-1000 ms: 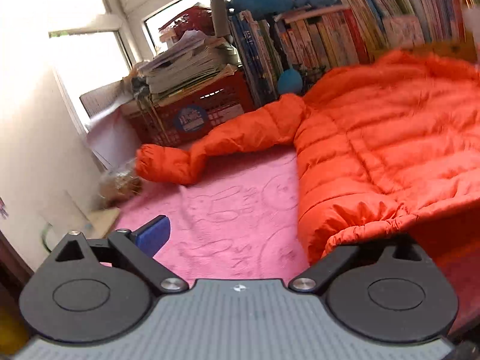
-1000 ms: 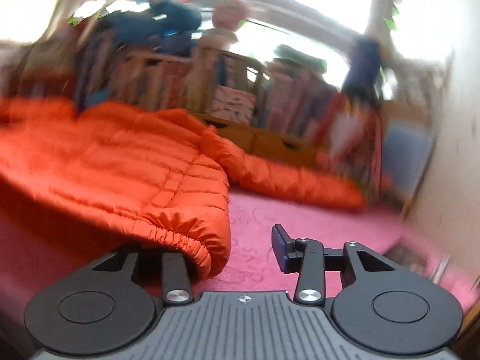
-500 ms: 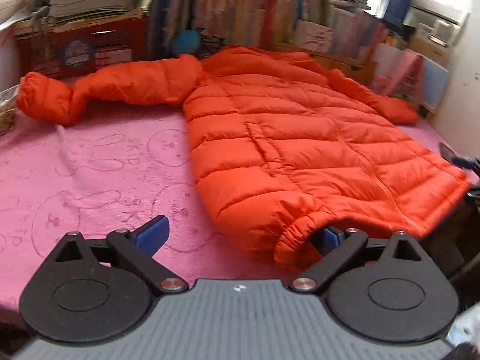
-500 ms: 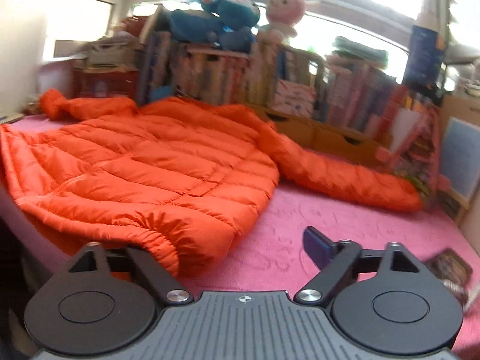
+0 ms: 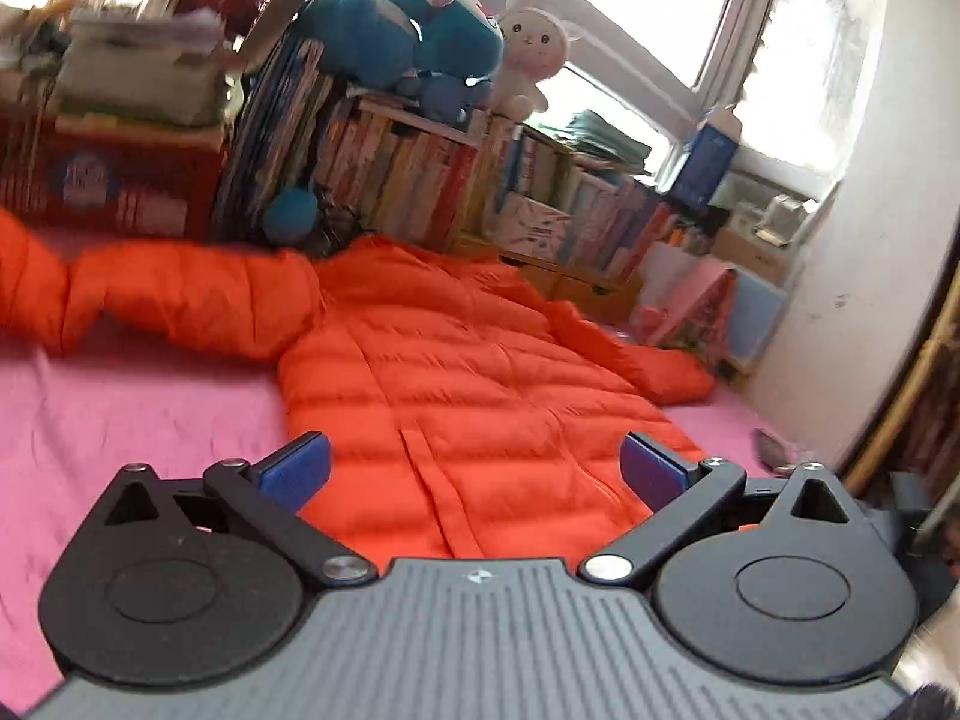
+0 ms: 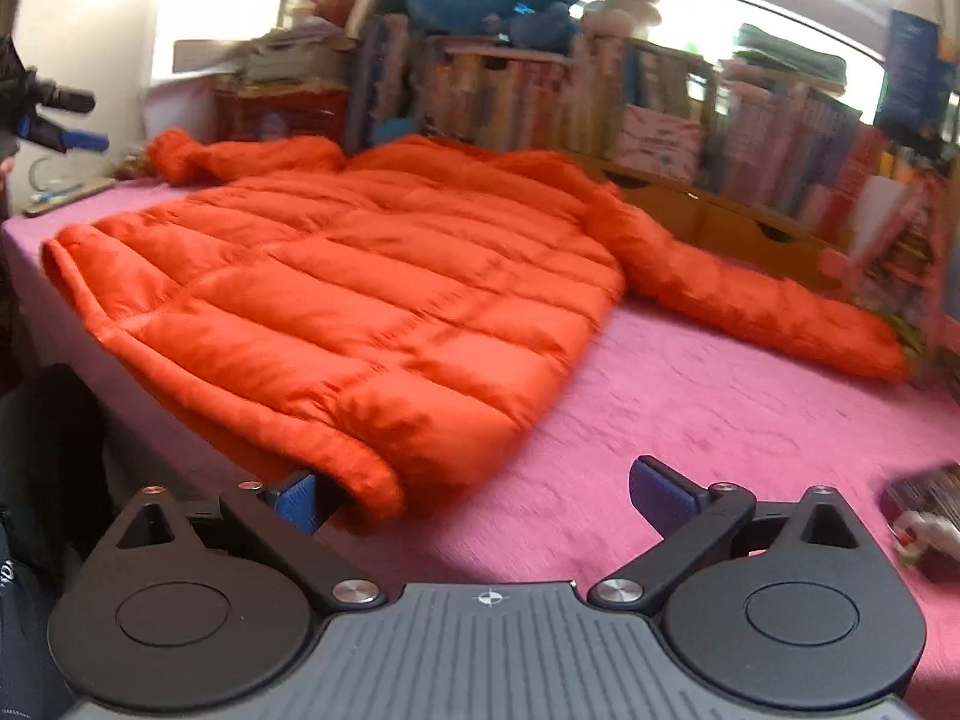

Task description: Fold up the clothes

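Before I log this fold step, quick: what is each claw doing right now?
Left claw: open, holding nothing, above the orange jacket.
Right claw: open, holding nothing; jacket hem beside its left finger.

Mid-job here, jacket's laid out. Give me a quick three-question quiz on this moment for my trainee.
1. True or false: the orange jacket lies with both sleeves spread out on the pink cover.
2. Which is open: the left gripper, the right gripper, or both?
3. What sits on top of the bookshelf?

Key: 1 true; 2 both; 3 plush toys.
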The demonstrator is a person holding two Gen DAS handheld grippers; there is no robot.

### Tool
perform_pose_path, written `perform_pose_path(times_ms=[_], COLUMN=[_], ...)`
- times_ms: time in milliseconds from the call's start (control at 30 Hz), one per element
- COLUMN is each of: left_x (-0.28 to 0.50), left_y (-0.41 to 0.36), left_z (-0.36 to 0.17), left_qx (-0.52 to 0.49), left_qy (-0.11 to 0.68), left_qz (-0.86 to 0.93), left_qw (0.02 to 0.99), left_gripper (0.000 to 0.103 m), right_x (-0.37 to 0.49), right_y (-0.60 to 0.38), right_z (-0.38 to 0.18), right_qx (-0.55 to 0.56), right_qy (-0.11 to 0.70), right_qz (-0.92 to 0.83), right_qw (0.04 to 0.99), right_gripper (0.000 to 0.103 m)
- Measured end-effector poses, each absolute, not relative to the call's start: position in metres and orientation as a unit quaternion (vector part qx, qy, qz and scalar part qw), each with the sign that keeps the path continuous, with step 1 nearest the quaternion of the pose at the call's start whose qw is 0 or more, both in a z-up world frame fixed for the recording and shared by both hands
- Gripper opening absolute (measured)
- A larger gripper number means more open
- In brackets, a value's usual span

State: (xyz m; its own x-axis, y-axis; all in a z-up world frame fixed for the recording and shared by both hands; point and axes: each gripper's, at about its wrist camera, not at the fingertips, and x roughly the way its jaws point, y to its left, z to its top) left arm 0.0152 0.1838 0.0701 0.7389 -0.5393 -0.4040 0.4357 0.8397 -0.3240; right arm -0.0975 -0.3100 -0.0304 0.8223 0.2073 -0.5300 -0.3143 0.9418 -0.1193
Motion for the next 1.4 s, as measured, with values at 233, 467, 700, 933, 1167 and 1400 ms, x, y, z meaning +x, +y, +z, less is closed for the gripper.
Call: perform_pose_path(times_ms=[233, 467, 700, 933, 1167, 1400], left_x=[0.057, 0.071, 0.092, 0.172, 0.234, 0.257], left_y=[0.094, 0.065, 0.069, -0.025, -0.155, -0.219], left_z=[0.053, 0.007, 0.014, 0.049, 0.032, -0.022], left_qx=[0.026, 0.116, 0.109, 0.184, 0.204, 0.206], left_qy=[0.266, 0.289, 0.336, 0.275, 0.221, 0.247], left_qz=[-0.152, -0.098, -0.117, -0.128, -0.205, -0.206], left_qw=[0.951, 0.945, 0.928, 0.935, 0.931, 0.924], left_gripper=[0.103, 0.103, 0.103, 0.103, 0.103, 0.103], right_x=[-0.101, -0.078, 0.034, 0.195, 0.184, 0.167], right_y=[-0.304, -0.281, -0.268, -0.304, -0.446, -0.565], right_z=[0.009, 0.047, 0.042, 0.017, 0.019, 0.005], right_qx=[-0.118, -0.164, -0.086, 0.039, 0.186, 0.210], right_qy=[0.216, 0.112, 0.132, 0.257, 0.198, 0.232], right_qz=[0.160, 0.243, 0.230, 0.134, -0.075, -0.260], right_qw=[0.956, 0.949, 0.960, 0.956, 0.960, 0.914], right_gripper=[0.103, 0.103, 0.103, 0.072, 0.079, 0.082])
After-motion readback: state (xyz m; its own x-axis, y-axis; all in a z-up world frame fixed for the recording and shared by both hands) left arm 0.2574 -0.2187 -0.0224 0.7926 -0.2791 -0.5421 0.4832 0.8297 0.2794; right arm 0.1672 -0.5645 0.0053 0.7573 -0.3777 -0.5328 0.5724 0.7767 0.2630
